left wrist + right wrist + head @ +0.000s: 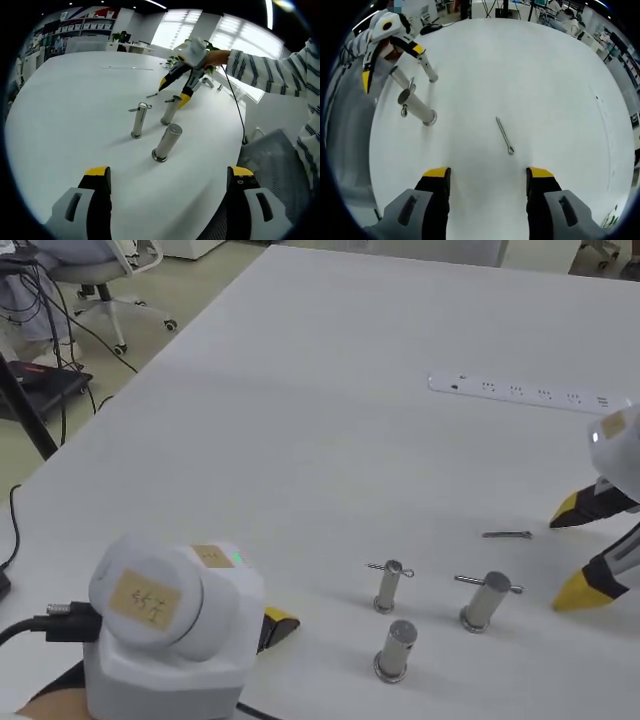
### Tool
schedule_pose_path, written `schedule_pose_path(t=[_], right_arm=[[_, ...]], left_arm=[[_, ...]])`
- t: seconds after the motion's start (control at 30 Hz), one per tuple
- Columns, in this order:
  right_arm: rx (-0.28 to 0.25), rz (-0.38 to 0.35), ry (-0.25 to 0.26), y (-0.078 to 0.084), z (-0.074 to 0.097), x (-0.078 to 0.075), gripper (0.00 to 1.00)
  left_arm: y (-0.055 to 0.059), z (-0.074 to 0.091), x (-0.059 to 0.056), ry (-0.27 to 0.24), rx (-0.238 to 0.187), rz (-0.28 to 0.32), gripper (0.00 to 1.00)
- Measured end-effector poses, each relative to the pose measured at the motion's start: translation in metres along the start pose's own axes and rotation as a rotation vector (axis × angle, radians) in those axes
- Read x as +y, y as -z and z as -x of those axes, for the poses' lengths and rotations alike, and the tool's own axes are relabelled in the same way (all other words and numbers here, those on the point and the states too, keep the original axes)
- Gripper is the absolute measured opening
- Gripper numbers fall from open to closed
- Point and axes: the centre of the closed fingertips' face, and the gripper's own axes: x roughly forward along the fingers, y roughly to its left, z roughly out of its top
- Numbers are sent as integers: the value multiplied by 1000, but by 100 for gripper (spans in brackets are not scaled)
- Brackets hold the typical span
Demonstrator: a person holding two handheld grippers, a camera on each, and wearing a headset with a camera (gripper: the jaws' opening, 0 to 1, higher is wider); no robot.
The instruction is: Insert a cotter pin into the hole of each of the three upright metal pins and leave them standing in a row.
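Pins (167, 142), three, are standing upright near the table's (300, 440) edge. Left gripper (167, 175), jaws gaping wide and holding nothing, is hovering bottom-left. Left pin (388, 587) and right pin (485, 600) are each carrying a cotter (385, 568); front pin (395, 650) is standing bare. Loose cotter (507, 535) is lying flat behind the right pin, with the right gripper (572, 552), jaws wide apart and empty, hovering beside it. Bare tabletop is stretching back to a power strip (530, 392). Right gripper view is showing the loose cotter ahead between its jaws; left gripper view, the table edge curving past the pins.

Left hand-held gripper (168, 172) and right hand-held gripper (488, 172) hold jaws spread.
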Motion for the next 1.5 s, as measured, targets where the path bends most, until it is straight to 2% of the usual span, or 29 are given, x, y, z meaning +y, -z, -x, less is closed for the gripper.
schedule_pose_path(t=[0.53,0.7,1.17,1.5], right_arm=[[11,13,-6,-1,0,4,57],[6,5,-1,-2,0,4,48],[7,-16,10,-5,0,3,33],[-1,-24,20,-5,1,2,19]], left_arm=[[2,0,-3,7,19,-7,95],[3,0,-5,14,28,-6,94],[2,1,-3,11,26,-1,93],[4,1,-4,13,35,-2,93]])
